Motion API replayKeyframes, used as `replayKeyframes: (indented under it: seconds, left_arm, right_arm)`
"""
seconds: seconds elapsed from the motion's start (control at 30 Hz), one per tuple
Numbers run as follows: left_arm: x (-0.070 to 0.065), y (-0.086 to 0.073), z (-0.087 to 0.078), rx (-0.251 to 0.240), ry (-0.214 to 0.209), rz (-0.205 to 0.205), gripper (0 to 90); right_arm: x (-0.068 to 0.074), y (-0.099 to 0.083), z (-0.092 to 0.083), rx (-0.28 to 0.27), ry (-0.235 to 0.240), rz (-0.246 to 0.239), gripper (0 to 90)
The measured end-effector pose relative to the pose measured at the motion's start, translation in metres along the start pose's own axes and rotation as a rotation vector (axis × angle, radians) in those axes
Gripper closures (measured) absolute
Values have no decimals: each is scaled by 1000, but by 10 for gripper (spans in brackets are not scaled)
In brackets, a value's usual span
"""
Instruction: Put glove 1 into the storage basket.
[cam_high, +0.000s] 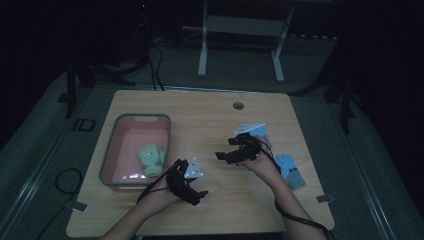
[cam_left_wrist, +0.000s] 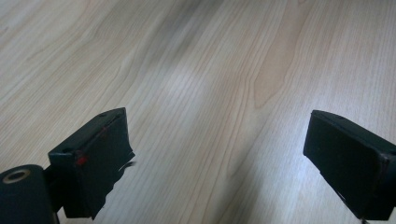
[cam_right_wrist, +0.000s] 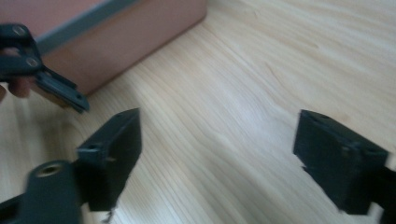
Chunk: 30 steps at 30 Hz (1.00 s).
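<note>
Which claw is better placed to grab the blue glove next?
Right, probably. The blue glove lies on the table just right of the right hand, and the right claw is open. The left claw, also open, sits across by the pink bin.

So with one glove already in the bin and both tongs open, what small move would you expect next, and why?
Probably the right tongs turn back toward the blue glove lying on the table beside the right hand. A yellow-green glove already sits in the pink bin, the blue one looks like the item left out, and both the right and the left tongs are open and empty.
</note>
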<state>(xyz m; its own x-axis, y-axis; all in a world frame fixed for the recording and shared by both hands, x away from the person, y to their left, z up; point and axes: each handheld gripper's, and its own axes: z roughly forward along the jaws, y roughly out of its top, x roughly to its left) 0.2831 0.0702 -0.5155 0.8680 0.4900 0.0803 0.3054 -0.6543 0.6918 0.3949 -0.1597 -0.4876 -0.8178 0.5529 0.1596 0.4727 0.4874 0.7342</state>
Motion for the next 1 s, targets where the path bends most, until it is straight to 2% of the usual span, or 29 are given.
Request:
replayKeyframes:
  seconds: [0.1, 0.33, 0.4, 0.5, 0.6, 0.67, 0.7, 0.73, 0.77, 0.83, 0.9, 1.0]
  left_arm:
    - [-5, -1, 5, -16, -15, 7, 75]
    - [-13, -7, 21, -2, -39, -3, 75]
    - [-15, -10, 24, -5, -33, -8, 75]
    - [-16, -14, 26, -8, -12, -5, 75]
    - [-17, -18, 27, -17, 4, -15, 75]
    - [-17, -20, 27, -26, 10, -20, 75]
    - [-17, -20, 27, -26, 10, -20, 75]
    - [-19, -22, 27, -42, 13, -30, 75]
    - [-20, -24, 27, -51, 9, -39, 75]
    - [-23, -27, 27, -54, 7, -46, 75]
    - [-26, -29, 28, -48, 14, -34, 75]
    - [-27, -32, 29, -45, 4, -44, 75]
  right_arm:
    - [-4, -10, -2, 5, -4, 7, 188]
    - [-6, -35, -14, 12, -26, -4, 216]
    - [-8, -42, -18, 16, -29, -14, 216]
    - [-10, -53, -23, 30, -36, 1, 225]
    - [-10, -62, -31, 27, -64, 8, 225]
    - [-12, -68, -37, 11, -100, 21, 245]
    - [-12, -68, -37, 11, -100, 21, 245]
    - [-14, -70, -40, 0, -110, 33, 264]
    - [-19, -73, -47, -24, -139, 51, 295]
    - [-24, -76, -53, -38, -168, 57, 359]
    - [-30, -77, -58, -46, -191, 63, 371]
    - [-39, -78, -63, -48, -216, 74, 411]
